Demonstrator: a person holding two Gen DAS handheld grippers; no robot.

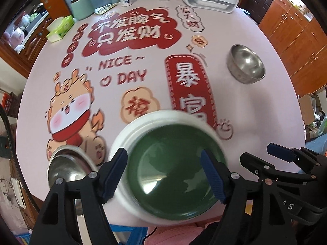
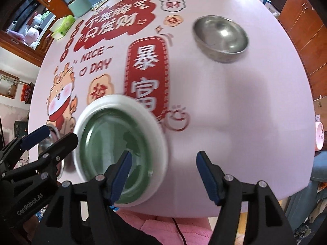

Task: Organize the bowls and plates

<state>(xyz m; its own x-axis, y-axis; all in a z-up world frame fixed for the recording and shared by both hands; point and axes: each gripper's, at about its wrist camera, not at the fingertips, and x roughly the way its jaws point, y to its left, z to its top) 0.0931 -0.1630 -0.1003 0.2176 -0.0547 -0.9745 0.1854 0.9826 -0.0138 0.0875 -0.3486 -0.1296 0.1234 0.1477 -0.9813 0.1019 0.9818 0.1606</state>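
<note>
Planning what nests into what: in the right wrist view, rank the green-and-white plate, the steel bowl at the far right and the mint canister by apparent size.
1. Green-and-white plate, clearly largest, though also nearest the camera.
2. Steel bowl.
3. Mint canister, smallest, but farthest away, so its true size stays unsure.

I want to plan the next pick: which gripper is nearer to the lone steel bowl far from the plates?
Right. The right gripper hangs open over bare table, on the steel bowl's side; the left gripper hangs open over the green plate, farther away.
</note>
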